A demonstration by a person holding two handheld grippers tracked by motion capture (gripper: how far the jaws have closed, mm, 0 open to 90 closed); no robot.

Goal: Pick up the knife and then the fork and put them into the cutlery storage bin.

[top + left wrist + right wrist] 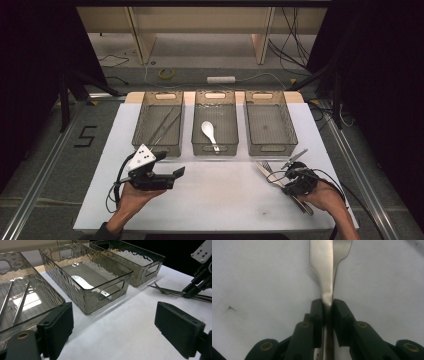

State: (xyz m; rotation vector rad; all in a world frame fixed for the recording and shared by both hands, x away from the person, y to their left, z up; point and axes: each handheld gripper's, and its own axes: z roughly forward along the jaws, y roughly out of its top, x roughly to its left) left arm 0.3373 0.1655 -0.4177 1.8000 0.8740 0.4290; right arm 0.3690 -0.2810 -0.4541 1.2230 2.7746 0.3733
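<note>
The white bench (pixel 210 200) holds three clear bins. The right gripper (pixel 327 305) has its fingers squeezed on a metal knife (pixel 322 270) lying beside a fork (pixel 342 250). The left gripper (pixel 113 327) gapes wide, empty. The thin knife could slip out if lifted fast.

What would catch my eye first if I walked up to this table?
Three smoky clear bins stand in a row on the white table; the middle one holds a white spoon. At the near right, the right claw is clamped on a metal fork lying on the table.
</note>
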